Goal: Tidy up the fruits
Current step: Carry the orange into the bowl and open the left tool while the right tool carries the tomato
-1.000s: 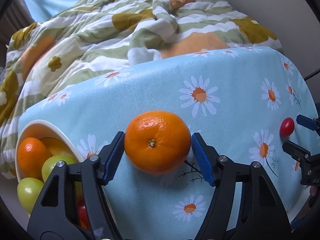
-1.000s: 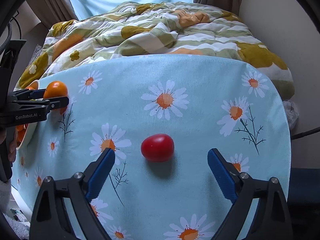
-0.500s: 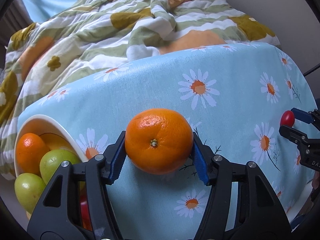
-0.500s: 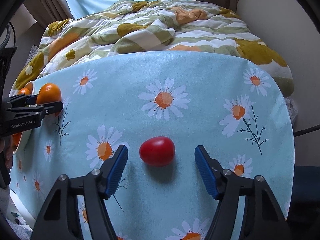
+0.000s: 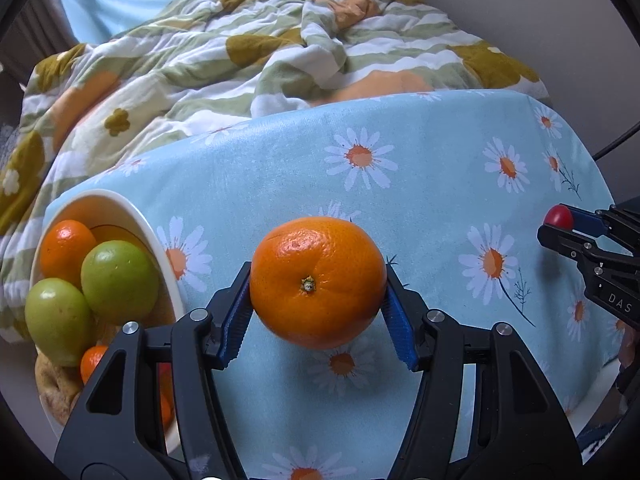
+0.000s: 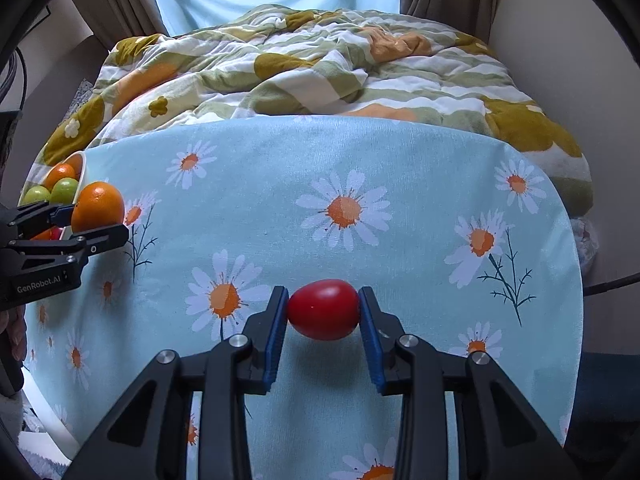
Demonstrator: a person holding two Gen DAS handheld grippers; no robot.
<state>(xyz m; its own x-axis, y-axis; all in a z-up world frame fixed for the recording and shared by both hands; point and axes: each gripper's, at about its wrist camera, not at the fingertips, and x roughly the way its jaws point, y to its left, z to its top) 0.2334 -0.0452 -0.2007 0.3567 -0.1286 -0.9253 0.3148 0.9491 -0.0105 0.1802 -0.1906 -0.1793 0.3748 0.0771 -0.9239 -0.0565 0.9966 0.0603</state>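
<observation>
Both grippers closed since earlier | left gripper (image 5: 318, 306) pinches orange (image 5: 318, 282) beside bowl (image 5: 160, 240) | right gripper (image 6: 323, 330) pinches tomato (image 6: 323, 315), well right of bowl

The right gripper (image 6: 323, 312) clamps a red tomato (image 6: 323, 309) over the daisy tablecloth (image 6: 400, 168). Far left, the left gripper (image 6: 94, 220) holds an orange (image 6: 98, 205) beside a fruit bowl (image 6: 83, 168).

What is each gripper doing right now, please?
Left gripper: closed on the orange.
Right gripper: closed on the red tomato.
</observation>
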